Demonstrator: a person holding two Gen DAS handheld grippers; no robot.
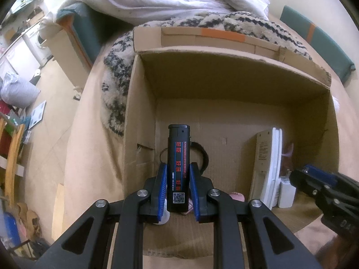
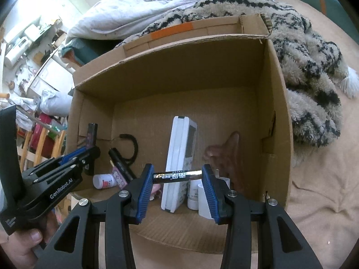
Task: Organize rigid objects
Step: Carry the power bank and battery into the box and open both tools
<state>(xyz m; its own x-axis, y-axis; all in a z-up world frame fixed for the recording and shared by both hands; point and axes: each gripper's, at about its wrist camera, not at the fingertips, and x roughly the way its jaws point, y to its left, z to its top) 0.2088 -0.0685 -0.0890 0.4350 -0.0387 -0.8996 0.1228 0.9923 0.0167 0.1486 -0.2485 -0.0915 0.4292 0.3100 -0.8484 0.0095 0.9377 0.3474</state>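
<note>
Two hand-held grippers hover over the cardboard box point(image 2: 278, 103): left point(image 1: 178, 179) pinching a black lighter point(image 1: 177, 168), right point(image 2: 177, 177) clamping a battery point(image 2: 177, 176) endwise, which risks slipping and rolling.

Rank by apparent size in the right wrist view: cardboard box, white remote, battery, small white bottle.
1. cardboard box
2. white remote
3. battery, though nearness to the camera inflates it
4. small white bottle, looking close to the battery, so unsure
</note>
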